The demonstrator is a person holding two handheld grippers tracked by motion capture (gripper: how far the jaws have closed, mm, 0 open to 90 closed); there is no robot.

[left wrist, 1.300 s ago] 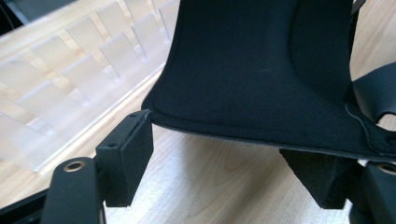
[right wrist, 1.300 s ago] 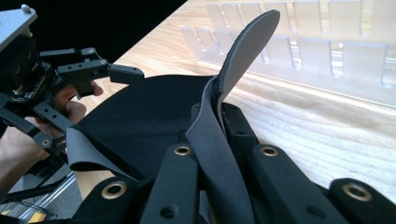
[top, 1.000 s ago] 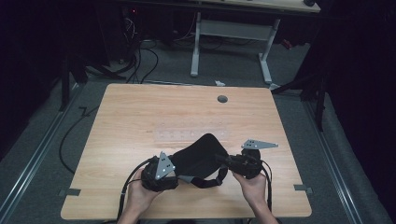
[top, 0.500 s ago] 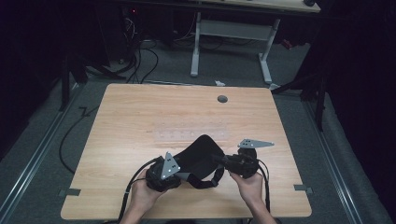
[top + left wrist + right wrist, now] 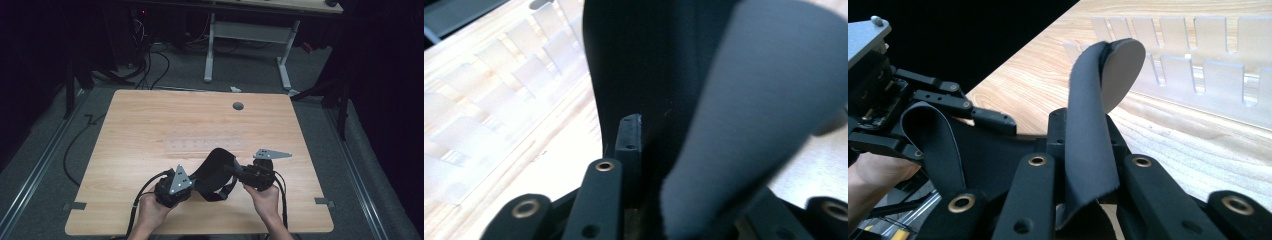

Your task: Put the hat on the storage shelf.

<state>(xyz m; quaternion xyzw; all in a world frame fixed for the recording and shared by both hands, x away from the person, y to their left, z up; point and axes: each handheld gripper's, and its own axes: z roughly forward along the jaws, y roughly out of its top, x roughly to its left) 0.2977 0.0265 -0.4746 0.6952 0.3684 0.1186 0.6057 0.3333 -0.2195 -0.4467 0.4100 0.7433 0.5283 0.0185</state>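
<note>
A black flexible pad [image 5: 215, 167] with a grey underside arches up between my two grippers near the table's front edge. My left gripper [image 5: 196, 181] has just been closing its jaws. A fold of the pad [image 5: 749, 100] now sits pinched between them, and it hides the right jaw in the left gripper view. My right gripper [image 5: 233, 171] clamps the pad's other edge. Its jaws [image 5: 1085, 127] have just eased open slightly, with the pad [image 5: 1118, 60] still gripped and rising between them. The left gripper [image 5: 953, 125] shows at the left of the right gripper view.
A clear plastic slotted rack [image 5: 205, 145] lies flat mid-table, just beyond the pad. The wooden table [image 5: 150, 120] has a round cable hole [image 5: 238, 106] near its far edge. Another desk's white legs [image 5: 210, 50] and cables stand on the floor behind.
Both hands keep their place with the pad bowed between them. The right gripper has shifted a touch toward the left one.
</note>
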